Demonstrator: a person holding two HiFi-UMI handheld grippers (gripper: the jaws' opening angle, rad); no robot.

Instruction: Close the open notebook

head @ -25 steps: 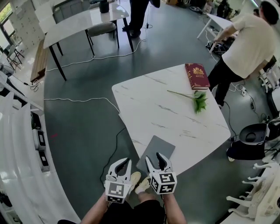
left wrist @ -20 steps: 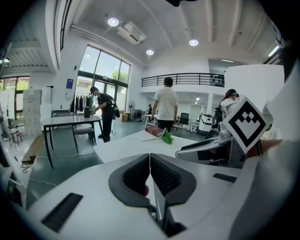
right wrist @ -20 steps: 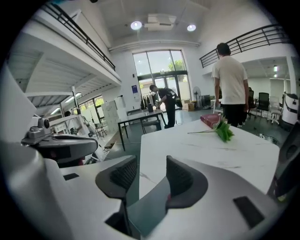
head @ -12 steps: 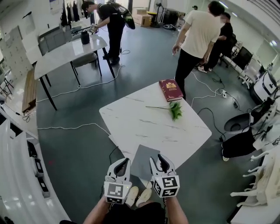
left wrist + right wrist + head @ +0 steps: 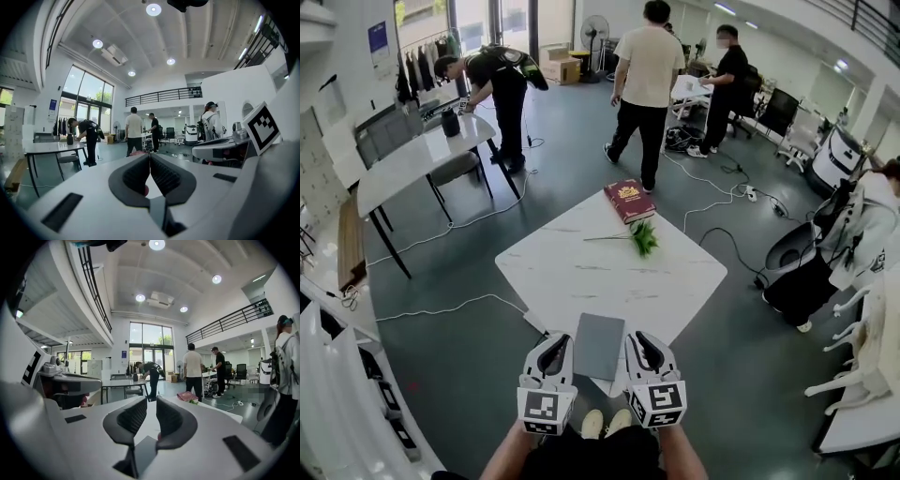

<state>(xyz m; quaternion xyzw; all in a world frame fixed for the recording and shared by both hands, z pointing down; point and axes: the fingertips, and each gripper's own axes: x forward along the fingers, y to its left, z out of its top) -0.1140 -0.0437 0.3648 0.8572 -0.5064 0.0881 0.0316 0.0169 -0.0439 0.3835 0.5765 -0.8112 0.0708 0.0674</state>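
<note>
Now level, abreast — left tongs (image 5: 556, 337) pressed together, right tongs (image 5: 638, 337) just closing, narrowly apart, both empty.

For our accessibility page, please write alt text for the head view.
A closed grey notebook lies at a white table's near edge, seen between the left gripper and the right gripper, whose empty fingers have just been closing. Farther off lie a red book and green sprig.

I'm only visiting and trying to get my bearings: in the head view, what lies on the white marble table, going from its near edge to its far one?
grey notebook → green plant sprig → red book
</note>
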